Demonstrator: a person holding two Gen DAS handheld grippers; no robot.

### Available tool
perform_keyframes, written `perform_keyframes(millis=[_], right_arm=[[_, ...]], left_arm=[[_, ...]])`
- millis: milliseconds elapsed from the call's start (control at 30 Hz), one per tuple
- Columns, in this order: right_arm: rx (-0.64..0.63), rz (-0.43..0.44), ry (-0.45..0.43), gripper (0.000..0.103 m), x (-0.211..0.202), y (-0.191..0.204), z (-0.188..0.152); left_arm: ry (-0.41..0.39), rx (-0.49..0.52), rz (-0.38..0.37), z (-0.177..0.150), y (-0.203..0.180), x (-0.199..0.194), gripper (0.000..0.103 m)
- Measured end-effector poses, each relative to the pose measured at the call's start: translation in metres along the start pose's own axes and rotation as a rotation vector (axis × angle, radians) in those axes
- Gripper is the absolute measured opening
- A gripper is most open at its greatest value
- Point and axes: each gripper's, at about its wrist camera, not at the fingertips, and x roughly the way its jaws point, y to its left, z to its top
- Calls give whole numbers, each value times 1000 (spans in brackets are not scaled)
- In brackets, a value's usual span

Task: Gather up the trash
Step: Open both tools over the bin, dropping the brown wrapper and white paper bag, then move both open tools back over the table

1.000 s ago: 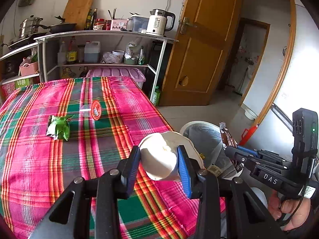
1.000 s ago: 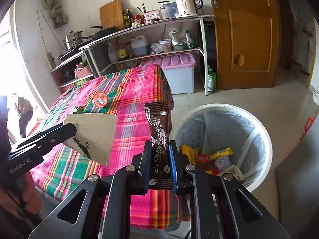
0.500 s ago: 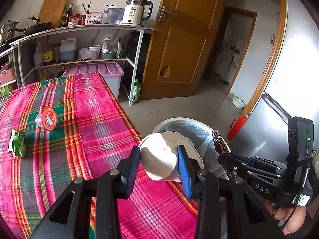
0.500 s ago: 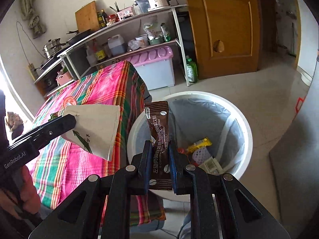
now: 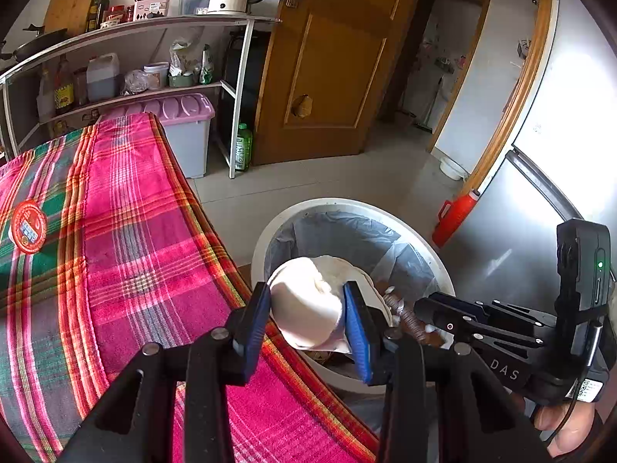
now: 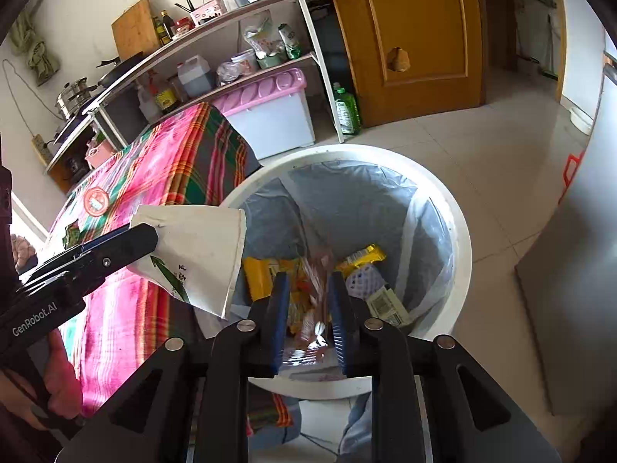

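Paper cup over the bin, sachet falling in.

The white lined trash bin (image 6: 461,239) holds yellow wrappers (image 6: 362,254) and a barcoded packet (image 6: 385,305). The left gripper (image 5: 306,318) pinches a white paper cup (image 5: 308,305) above the bin's 9 o'clock rim. The right gripper (image 6: 307,310) is spread apart; a blurred brown sachet (image 6: 320,270) shows between its fingers, over the bin. At 9 o'clock lies the plaid tablecloth (image 5: 127,231) with a red-lidded item (image 5: 29,225); beyond stand a shelf rack (image 5: 239,88) and wooden door (image 5: 339,58).
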Motion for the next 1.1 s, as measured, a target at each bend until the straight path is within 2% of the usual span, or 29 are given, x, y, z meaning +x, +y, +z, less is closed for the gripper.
perform_keyframes(millis=[67, 100, 300, 500, 1100], right_arm=[[6, 1, 1, 39, 1, -2, 0], [11, 1, 0, 40, 1, -3, 0], [10, 5, -14, 40, -5, -2, 0], [-2, 13, -39, 40, -19, 5, -1], [-132, 118, -90, 40, -43, 68, -3]], left_arm=[[13, -4, -5, -1, 0, 4, 40], [19, -6, -7, -1, 0, 6, 40], [24, -16, -27, -1, 2, 8, 48], [3, -20, -28, -2, 3, -4, 48], [-124, -75, 68, -23, 37, -78, 48]])
